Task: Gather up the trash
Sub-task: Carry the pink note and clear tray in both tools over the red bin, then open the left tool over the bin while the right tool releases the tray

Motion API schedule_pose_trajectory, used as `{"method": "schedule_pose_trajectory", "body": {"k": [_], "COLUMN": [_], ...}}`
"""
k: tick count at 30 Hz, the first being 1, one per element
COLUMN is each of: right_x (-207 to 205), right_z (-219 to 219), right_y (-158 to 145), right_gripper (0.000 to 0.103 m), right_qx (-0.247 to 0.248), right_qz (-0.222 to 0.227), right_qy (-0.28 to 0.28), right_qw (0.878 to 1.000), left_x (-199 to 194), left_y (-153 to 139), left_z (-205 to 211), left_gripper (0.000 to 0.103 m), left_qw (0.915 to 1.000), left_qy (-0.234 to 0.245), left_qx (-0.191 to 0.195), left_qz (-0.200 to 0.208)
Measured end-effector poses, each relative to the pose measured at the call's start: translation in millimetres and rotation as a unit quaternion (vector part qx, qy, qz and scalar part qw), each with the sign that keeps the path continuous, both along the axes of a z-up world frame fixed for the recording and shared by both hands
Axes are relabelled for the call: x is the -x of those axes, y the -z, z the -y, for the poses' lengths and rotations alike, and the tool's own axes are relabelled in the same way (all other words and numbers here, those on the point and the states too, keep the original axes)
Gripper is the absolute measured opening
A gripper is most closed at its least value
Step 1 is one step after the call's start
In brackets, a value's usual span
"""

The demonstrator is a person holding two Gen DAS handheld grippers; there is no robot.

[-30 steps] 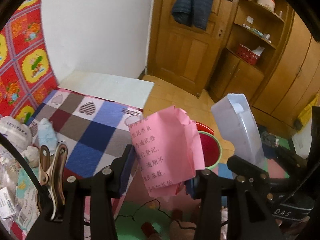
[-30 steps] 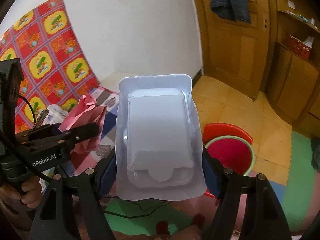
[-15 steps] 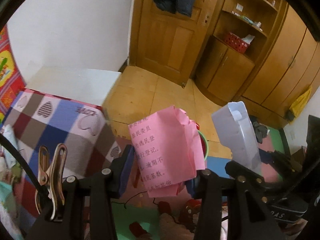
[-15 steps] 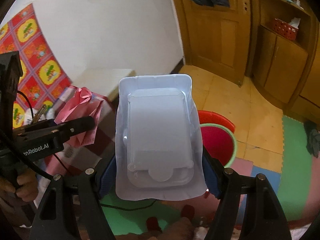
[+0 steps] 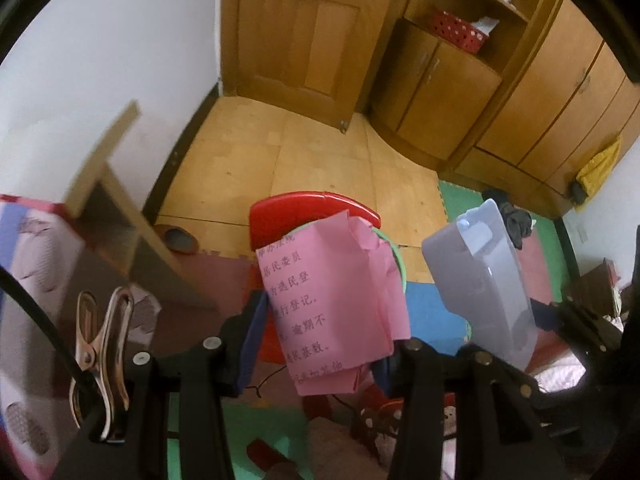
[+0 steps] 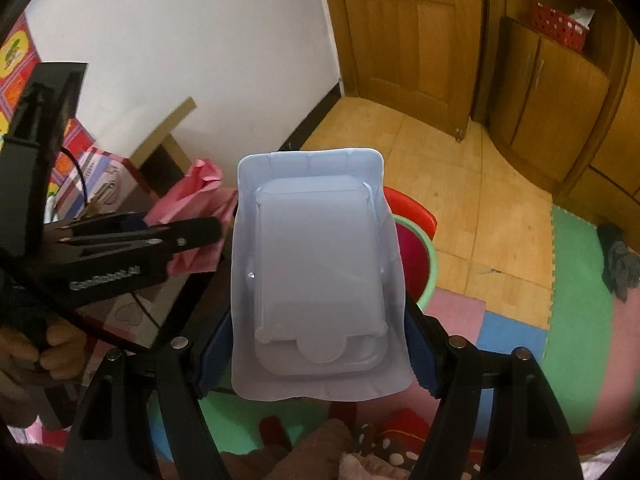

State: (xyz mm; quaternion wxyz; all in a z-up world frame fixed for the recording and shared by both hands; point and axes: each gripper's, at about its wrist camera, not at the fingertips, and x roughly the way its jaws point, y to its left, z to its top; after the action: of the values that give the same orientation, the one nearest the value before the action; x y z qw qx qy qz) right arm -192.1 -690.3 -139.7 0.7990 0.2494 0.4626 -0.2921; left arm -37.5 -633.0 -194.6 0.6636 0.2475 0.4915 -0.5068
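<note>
My left gripper [image 5: 320,344] is shut on a crumpled pink paper [image 5: 332,304] printed with dark characters. My right gripper [image 6: 316,356] is shut on a pale blue-white plastic tray [image 6: 316,280], held across its width. Both hang above the floor near a bin [image 5: 304,212] with a red lid and a green rim; the paper and the tray cover most of it. In the right wrist view the bin [image 6: 416,248] shows just right of the tray, and the left gripper [image 6: 196,232] with the pink paper [image 6: 192,200] sits to the left. The tray [image 5: 484,276] stands right of the paper in the left wrist view.
A table with a checked cloth [image 5: 24,264] and wooden leg [image 5: 120,208] stands at left. Coloured foam mats [image 6: 576,304] cover the floor near me, wooden boards beyond. A door and wooden cupboards [image 5: 440,80] line the far side. A shoe [image 5: 178,238] lies beside the table leg.
Both grippers have moved off the table and sunk toward the floor, still holding the paper and the tray. The bin is now closer and more centred.
</note>
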Motion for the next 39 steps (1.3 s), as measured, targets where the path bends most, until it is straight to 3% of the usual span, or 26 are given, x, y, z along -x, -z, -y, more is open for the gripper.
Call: {"method": "schedule_pose_trajectory", "body": {"k": [11, 19, 25, 30, 34, 37, 39], "right_x": [1.4, -4.0, -4.7, -5.0, -5.3, -7.4, -9.6], "right_z": [44.1, 62.4, 74.8, 74.5, 78.5, 81.1, 82.6], "right_y": [55.6, 96.3, 114.3, 124.4, 131.1, 132.8, 134.8], "right_gripper": [0.075, 0.075, 0.075, 0.075, 0.075, 0.076, 0.076], "right_qx": [-0.018, -0.029, -0.045, -0.059, -0.064, -0.068, -0.07], "right_qz": [-0.027, -0.054, -0.062, -0.067, -0.072, -0.072, -0.072], "right_qy": [0.001, -0.013, -0.001, -0.001, -0.004, -0.002, -0.004], "right_qw": [0.999, 0.998, 0.997, 0.996, 0.995, 0.995, 0.995], "left_x": [11.0, 6.1, 2.2, 3.5, 5.4, 2.8, 1.5], "left_y": [91.3, 157.3, 185.2, 196.0, 197.9, 197.3, 195.2], "left_z": [53.3, 81.8, 101.1, 112.8, 115.1, 112.1, 108.0], "left_gripper": [0.05, 0.05, 0.05, 0.056, 0.064, 0.077, 0.08], "left_qw": [0.9981, 0.995, 0.9919, 0.9908, 0.9902, 0.9904, 0.9907], "left_qy": [0.019, 0.007, 0.01, 0.011, 0.013, 0.006, -0.002], "left_qx": [-0.052, -0.085, -0.11, -0.118, -0.125, -0.125, -0.123], "left_qz": [-0.026, -0.052, -0.064, -0.065, -0.061, -0.058, -0.057]}}
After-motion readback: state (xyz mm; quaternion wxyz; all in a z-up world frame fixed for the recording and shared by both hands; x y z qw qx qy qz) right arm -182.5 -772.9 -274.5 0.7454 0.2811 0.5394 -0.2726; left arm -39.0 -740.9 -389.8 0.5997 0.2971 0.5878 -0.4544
